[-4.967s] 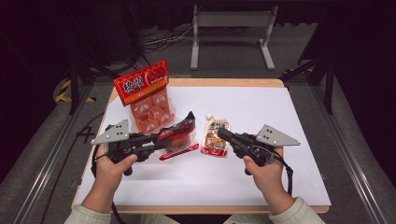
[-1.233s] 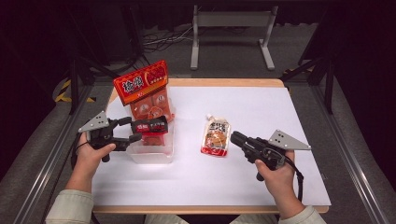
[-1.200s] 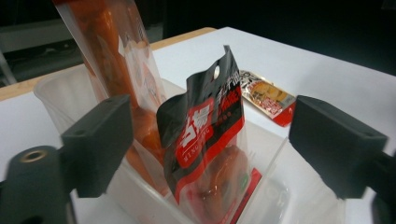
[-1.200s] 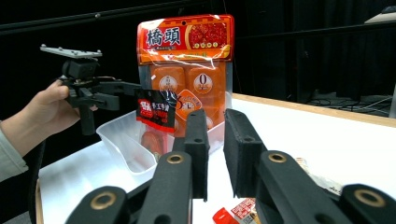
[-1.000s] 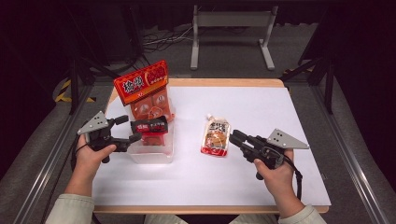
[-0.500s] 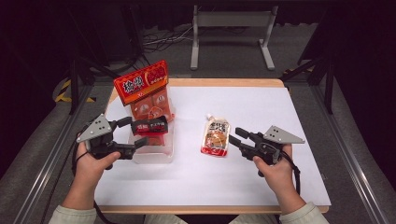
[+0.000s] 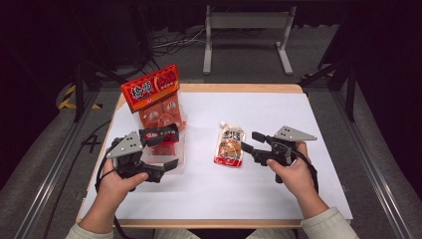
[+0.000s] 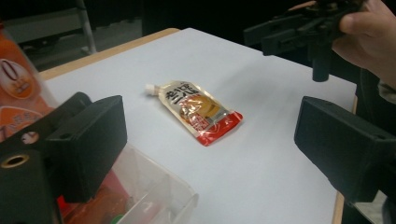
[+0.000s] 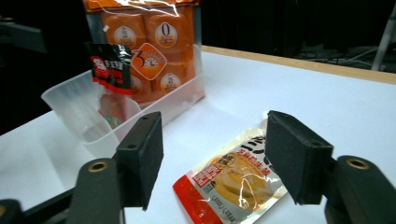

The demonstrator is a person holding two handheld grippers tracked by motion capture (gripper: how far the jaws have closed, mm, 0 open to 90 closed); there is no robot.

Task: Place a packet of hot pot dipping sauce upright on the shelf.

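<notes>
A clear plastic bin [image 7: 174, 155] at the table's left holds a tall orange snack bag [image 7: 157, 99] with a red header and a small black-and-red packet [image 7: 160, 134], both upright. My left gripper [image 7: 161, 152] is open and empty at the bin's near side. In the left gripper view the bin's corner [image 8: 159, 186] is by the left jaw. A yellow-and-red spouted pouch [image 7: 230, 145] lies flat mid-table. My right gripper [image 7: 251, 142] is open just right of it. In the right gripper view the pouch [image 9: 238, 182] lies below and between the jaws.
A white sheet [image 7: 298, 114] covers the wooden table, bare at the right and near side. Metal rails run along both sides, with a grey stand [image 7: 246, 30] on the floor behind. In the left gripper view the other hand's gripper [image 8: 289, 32] is at the top right.
My left gripper carried the black-and-red packet to the bin, let it go and pulled back toward the person, jaws open. My right gripper edged forward toward the pouch.
</notes>
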